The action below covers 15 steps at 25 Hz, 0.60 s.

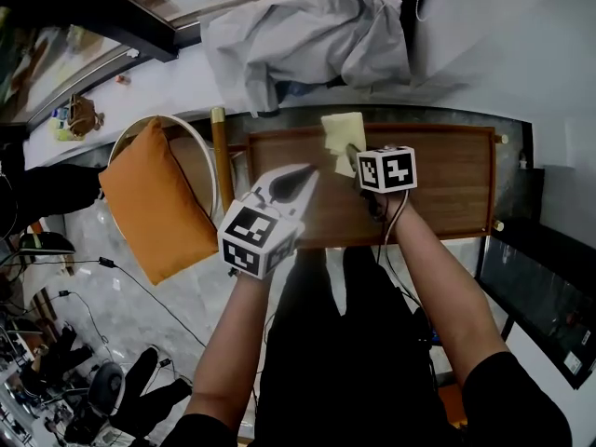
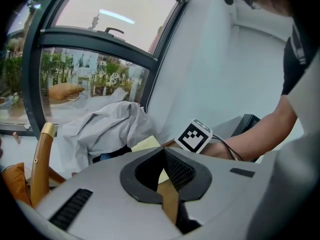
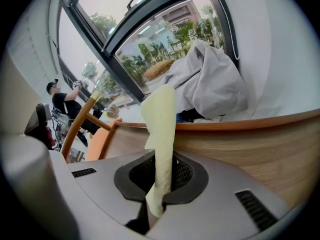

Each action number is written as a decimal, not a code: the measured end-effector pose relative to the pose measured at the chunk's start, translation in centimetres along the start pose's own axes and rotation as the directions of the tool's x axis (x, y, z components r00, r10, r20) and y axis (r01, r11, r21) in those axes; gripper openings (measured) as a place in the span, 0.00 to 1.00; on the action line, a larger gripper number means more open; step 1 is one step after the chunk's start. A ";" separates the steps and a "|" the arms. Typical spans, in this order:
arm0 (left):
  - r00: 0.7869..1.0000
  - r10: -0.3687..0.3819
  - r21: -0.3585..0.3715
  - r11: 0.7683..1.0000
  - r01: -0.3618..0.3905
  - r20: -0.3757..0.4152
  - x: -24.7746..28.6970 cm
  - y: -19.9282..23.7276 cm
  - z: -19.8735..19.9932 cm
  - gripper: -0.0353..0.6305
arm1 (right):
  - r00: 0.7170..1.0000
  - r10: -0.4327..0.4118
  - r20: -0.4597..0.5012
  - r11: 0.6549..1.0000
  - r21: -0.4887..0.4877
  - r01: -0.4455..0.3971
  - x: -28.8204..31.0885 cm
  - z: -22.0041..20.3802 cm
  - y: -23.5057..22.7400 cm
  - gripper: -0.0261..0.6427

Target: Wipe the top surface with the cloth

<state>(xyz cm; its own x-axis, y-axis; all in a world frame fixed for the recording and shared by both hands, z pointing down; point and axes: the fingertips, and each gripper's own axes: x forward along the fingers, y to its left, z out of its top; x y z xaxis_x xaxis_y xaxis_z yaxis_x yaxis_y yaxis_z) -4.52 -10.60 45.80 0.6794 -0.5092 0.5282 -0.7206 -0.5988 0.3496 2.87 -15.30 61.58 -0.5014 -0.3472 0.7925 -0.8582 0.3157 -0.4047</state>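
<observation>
A pale yellow cloth [image 1: 339,138] hangs at the far edge of the wooden table top [image 1: 447,189], a little left of its middle. My right gripper [image 1: 353,155] is shut on it; in the right gripper view the cloth [image 3: 161,119] rises from between the jaws [image 3: 161,176] and flops forward above the table top [image 3: 260,144]. My left gripper [image 1: 308,171] hovers over the table's left part, just left of the right one, shut and holding nothing. In the left gripper view, the cloth [image 2: 146,144] and the right gripper's marker cube [image 2: 194,136] show beyond its closed tips [image 2: 163,156].
A crumpled grey-white sheet [image 1: 307,31] lies on the sill behind the table. A chair with an orange cushion [image 1: 154,203] and a wooden post [image 1: 222,161] stands close to the table's left end. A dark glass panel [image 1: 540,296] is at the right. The person's legs are at the near edge.
</observation>
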 end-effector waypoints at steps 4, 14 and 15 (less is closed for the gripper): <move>1.000 -0.008 0.007 1.000 0.008 -0.012 0.8 -1.0 0.1 0.07 | 1.000 -0.014 0.006 1.000 0.013 0.014 -0.9 0.2 -1.5 0.08; 0.998 -0.015 0.001 1.000 0.015 -0.056 3.1 -2.7 -0.6 0.07 | 0.999 -0.046 0.024 0.998 0.042 0.045 -3.3 0.2 -5.9 0.08; 0.998 -0.020 -0.004 1.000 0.020 -0.059 3.5 -3.0 -0.7 0.07 | 0.998 -0.049 0.027 0.998 0.044 0.048 -3.6 0.1 -6.4 0.09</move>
<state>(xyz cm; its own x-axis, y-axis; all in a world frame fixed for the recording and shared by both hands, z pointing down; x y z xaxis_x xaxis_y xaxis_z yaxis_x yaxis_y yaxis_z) -0.10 -10.17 47.12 0.6845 -0.4596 0.5660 -0.7073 -0.6067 0.3628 10.09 -16.17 61.28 -0.4617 -0.3857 0.7988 -0.8851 0.2594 -0.3864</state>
